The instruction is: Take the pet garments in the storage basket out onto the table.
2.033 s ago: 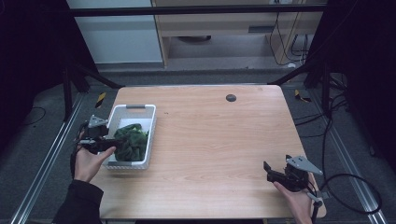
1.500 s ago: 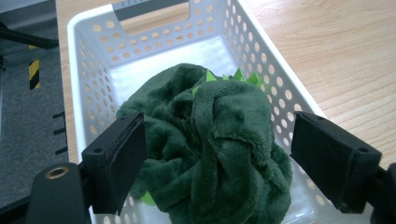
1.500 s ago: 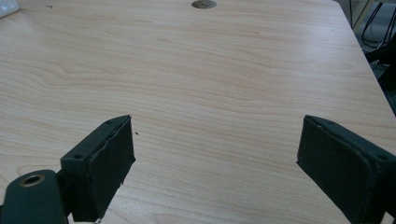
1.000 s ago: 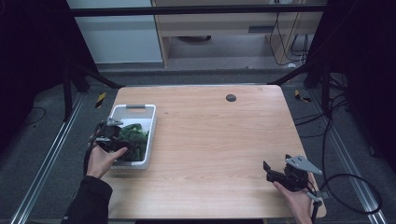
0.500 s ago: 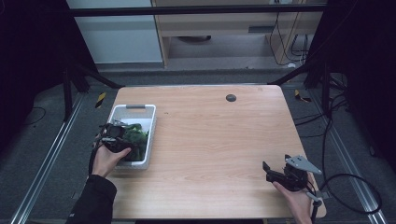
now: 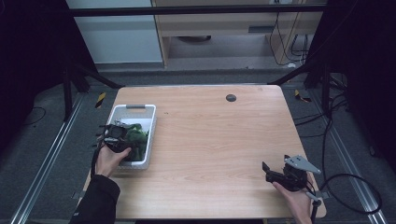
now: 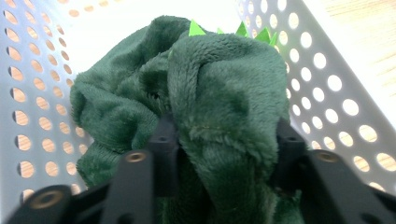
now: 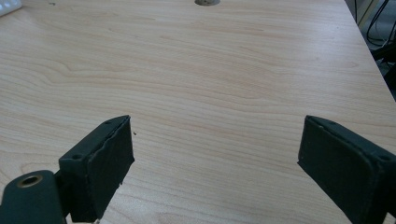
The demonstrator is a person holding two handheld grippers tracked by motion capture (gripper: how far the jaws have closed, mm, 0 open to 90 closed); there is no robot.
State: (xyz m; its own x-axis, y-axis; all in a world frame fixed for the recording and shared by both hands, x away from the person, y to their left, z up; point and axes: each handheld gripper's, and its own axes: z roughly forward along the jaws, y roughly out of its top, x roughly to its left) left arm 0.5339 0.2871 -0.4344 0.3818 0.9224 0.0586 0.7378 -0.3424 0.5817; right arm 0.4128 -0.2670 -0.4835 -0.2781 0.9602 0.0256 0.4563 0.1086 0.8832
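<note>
**Left jaws deep in the green plush, right side waiting**

I have the left gripper [image 6: 122, 139] down inside the white perforated basket [image 6: 140, 108], at about nine o'clock on the table [image 6: 215, 135]. In the left gripper view its two black jaws stand either side of a fat fold of the dark green plush toy [image 7: 219, 107], pressed into the pile but with a thick wad between them. I judge them closing rather than fully clamped; I cannot tell how firm the bite is.

To do this grab well, I want the jaws to squeeze the bulk of that fold, not just the fluffy surface, since plush slips when only the nap is pinched. Then I'd lift straight up, clear of the basket wall, so the fabric does not snag the holes or drag the light basket along with it.

The basket holds only this toy as far as I see: crumpled green fleece with a row of lighter green felt spikes [image 7: 243, 31] poking up at twelve o'clock in the left gripper view. White floor shows bare at the basket's far end.

The right gripper [image 6: 275, 176] rests near five o'clock on the table, well apart from the basket, jaws wide apart over bare wood, holding nothing. A small dark grommet [image 6: 230, 97] sits at twelve o'clock.
</note>
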